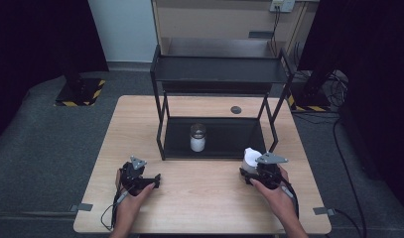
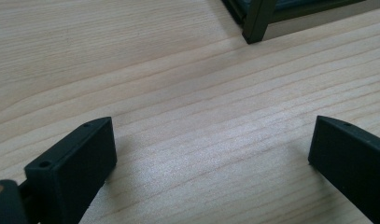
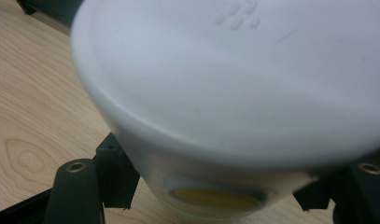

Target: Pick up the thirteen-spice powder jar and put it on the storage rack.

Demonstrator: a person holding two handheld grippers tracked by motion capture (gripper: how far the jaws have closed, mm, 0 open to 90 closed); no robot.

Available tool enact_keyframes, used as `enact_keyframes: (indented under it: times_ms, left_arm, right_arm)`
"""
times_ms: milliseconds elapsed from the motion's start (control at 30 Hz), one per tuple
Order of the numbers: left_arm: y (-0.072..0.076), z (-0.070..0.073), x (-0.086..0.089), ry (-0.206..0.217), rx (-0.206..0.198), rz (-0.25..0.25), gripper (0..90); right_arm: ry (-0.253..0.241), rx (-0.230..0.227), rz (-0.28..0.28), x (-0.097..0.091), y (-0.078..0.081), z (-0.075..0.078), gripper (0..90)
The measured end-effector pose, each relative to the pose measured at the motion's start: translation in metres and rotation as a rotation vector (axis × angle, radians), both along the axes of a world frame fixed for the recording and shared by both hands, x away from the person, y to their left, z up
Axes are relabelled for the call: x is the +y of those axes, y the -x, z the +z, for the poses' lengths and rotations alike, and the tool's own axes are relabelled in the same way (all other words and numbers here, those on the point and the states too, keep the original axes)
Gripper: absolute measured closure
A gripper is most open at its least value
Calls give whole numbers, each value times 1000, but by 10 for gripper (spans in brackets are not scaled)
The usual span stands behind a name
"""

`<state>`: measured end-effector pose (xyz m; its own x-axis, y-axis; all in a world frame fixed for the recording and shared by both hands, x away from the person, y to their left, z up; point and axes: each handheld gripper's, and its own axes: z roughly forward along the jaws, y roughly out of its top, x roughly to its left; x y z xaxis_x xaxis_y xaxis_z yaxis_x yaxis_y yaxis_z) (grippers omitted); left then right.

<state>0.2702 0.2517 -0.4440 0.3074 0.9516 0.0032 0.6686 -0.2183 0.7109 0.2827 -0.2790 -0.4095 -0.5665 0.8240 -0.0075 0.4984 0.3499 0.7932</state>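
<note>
Wooden table (image 1: 199, 198): just in front of the black shelf (image 1: 217, 74), the right gripper (image 1: 256, 171) squeezes a white cup (image 1: 250, 158) that might slip, while the left gripper (image 1: 157, 179) rests open, holding nothing.

jar (image 1: 198, 137) on rack's lower shelf (image 1: 229, 136), cup (image 1: 250, 158) right (nearer), on table (image 1: 199, 198)

A white cup (image 3: 234, 84), faintly translucent with a yellow patch showing low on its wall, is sitting between the black jaws of the right gripper (image 1: 261, 171) above a pale wood-grain tabletop (image 1: 199, 198). The black left gripper (image 1: 140, 178), topped by a grey plate, is lying on the same light timber. A black metal shelf rack (image 1: 219, 74) is carrying a clear jar (image 1: 197, 137) with white contents, while yellow-and-black hazard stripes (image 1: 83, 96) are edging the dark grey floor.
</note>
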Motion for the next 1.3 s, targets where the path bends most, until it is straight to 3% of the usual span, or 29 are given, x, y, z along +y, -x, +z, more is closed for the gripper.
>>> enact_keyframes:
  times_ms: [167,333,533,1300]
  left_arm:
    - [0,0,0,0,0,0,0]
    - [0,0,0,0,0,0,0]
    - [0,0,0,0,-1,1,0]
    - [1,0,-1,0,0,4,0]
  right_arm:
    - [-24,12,-7,-2,-3,1,310]
    - [-11,-11,-3,4,0,11,311]
    - [-11,-9,4,12,-2,20,311]
    - [-16,-6,-32,30,-18,32,311]
